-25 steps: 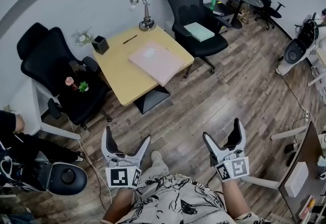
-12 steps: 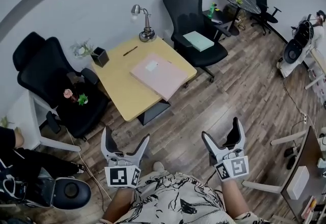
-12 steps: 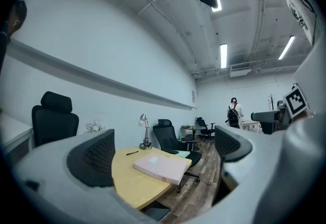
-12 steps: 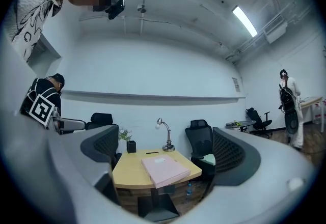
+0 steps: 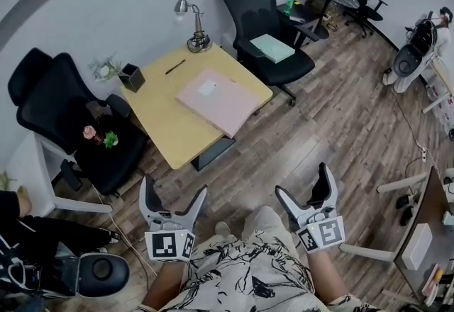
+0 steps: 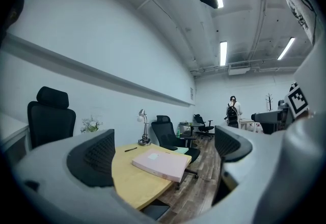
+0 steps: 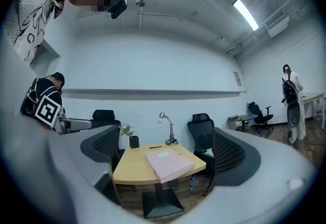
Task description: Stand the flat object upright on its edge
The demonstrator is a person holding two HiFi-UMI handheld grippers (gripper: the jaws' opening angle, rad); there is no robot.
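A flat pink box point(image 5: 218, 97) lies on the wooden table point(image 5: 164, 123), well ahead of both grippers; it also shows as the pink box point(image 6: 160, 163) and pink box point(image 7: 169, 163) in the gripper views. My left gripper point(image 5: 174, 189) is held low in front of the person, jaws open and empty. My right gripper point(image 5: 304, 187) is beside it at the right, also open with nothing between its fingers. Both are over the wood floor, far from the table.
On the table stand a desk lamp point(image 5: 193, 27), a dark pen holder point(image 5: 132, 77) and a pen point(image 5: 175, 67). Black office chairs point(image 5: 266, 34) flank the table; the right one carries a green pad point(image 5: 272, 47). A person point(image 6: 233, 113) stands far off.
The view has shifted slightly; the table and chairs sit a little more to the left and up. Both grippers have dropped a little in the frame and stay open.
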